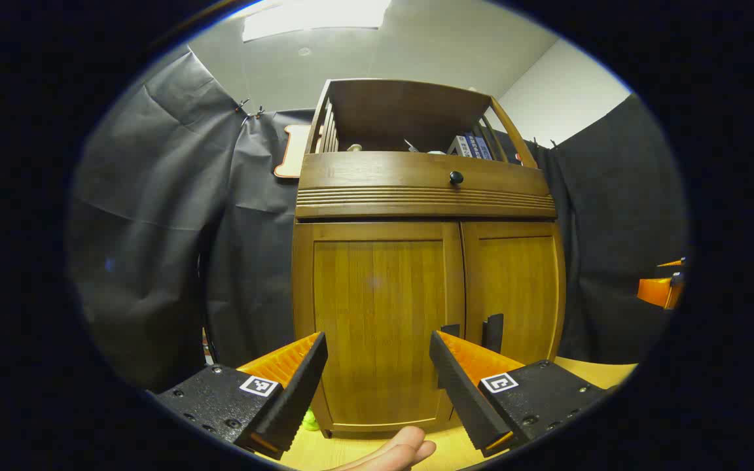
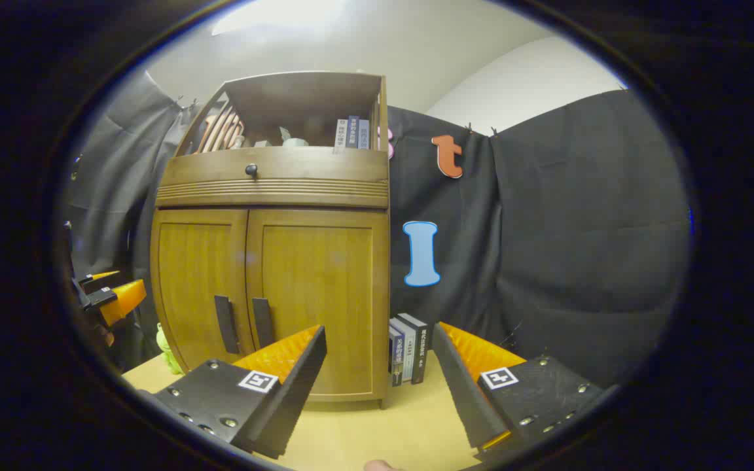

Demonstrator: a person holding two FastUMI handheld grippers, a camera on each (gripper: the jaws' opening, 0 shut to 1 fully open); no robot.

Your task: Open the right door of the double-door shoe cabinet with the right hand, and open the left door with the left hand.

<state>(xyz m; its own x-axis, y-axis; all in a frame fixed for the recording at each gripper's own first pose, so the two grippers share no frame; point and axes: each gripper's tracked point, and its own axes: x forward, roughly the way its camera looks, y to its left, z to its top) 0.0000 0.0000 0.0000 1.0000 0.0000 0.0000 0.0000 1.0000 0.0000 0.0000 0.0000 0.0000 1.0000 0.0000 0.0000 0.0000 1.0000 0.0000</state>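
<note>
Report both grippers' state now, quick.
Left gripper: open, holding nothing, facing the cabinet.
Right gripper: open, holding nothing.

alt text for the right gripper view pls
A wooden shoe cabinet stands with both doors closed, its two dark handles side by side. The right gripper, jaws open, points toward books standing beside the cabinet's right side.

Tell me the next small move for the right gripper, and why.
Probably bring the right gripper forward and toward the right door's handle. Both doors look shut, the gripper is open and holds nothing, and it hangs short of the cabinet, aimed near the books beside it rather than at the handle.
</note>
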